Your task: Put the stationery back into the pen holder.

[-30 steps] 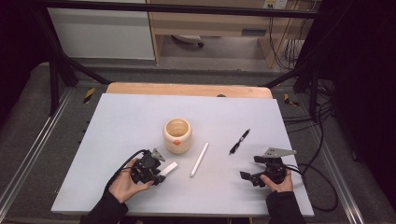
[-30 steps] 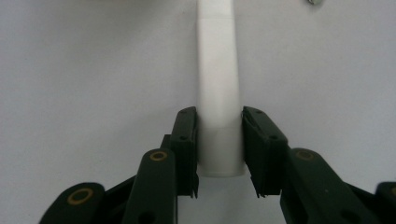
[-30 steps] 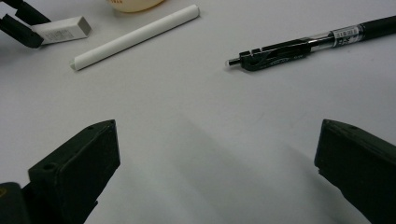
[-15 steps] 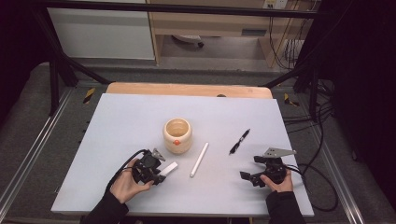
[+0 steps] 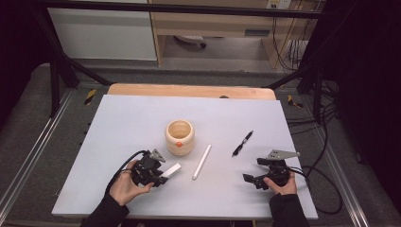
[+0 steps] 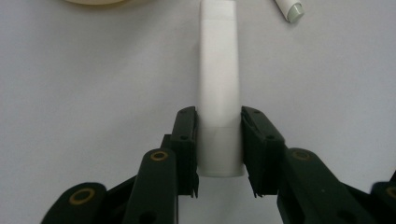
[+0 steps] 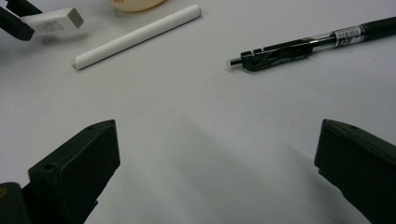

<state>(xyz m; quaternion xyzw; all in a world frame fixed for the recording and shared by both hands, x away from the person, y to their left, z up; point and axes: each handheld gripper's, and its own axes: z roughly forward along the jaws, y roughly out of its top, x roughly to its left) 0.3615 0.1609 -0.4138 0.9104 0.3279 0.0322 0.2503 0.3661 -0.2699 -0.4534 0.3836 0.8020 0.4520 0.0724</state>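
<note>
High view: the left gripper point(image 5: 163, 177) sits low on the grey table point(image 5: 118, 123), below and left of the cup point(image 5: 179, 137). Its jaws are clenched on the near end of a white block point(image 5: 172, 170). The block's free end points toward the cup but stops short of it. The left hand point(image 5: 126, 188) grasps the gripper body from below.

Left gripper view: both pads press the long sides of the block point(image 6: 219, 93), one pad on each side. Most of the block projects past the jaw tips. The cup's rim point(image 6: 95, 2) lies at the upper edge, left of the block's far end. The tip of a white stick point(image 6: 290, 9) lies to the right of that end, apart from it.

High view: the stick point(image 5: 202, 161) lies flat, just right of the cup and slanted, between the block and a black pen point(image 5: 242, 143). The pen lies further right of the cup, also slanted and well apart from it.

The right gripper point(image 5: 257, 171) rests far right of the cup, below the pen, held by the right hand point(image 5: 283, 185). Right gripper view: its jaws are released, spread wide over bare table, with nothing between them. The pen point(image 7: 308, 44) and stick point(image 7: 137, 36) lie beyond the jaws, untouched.
</note>
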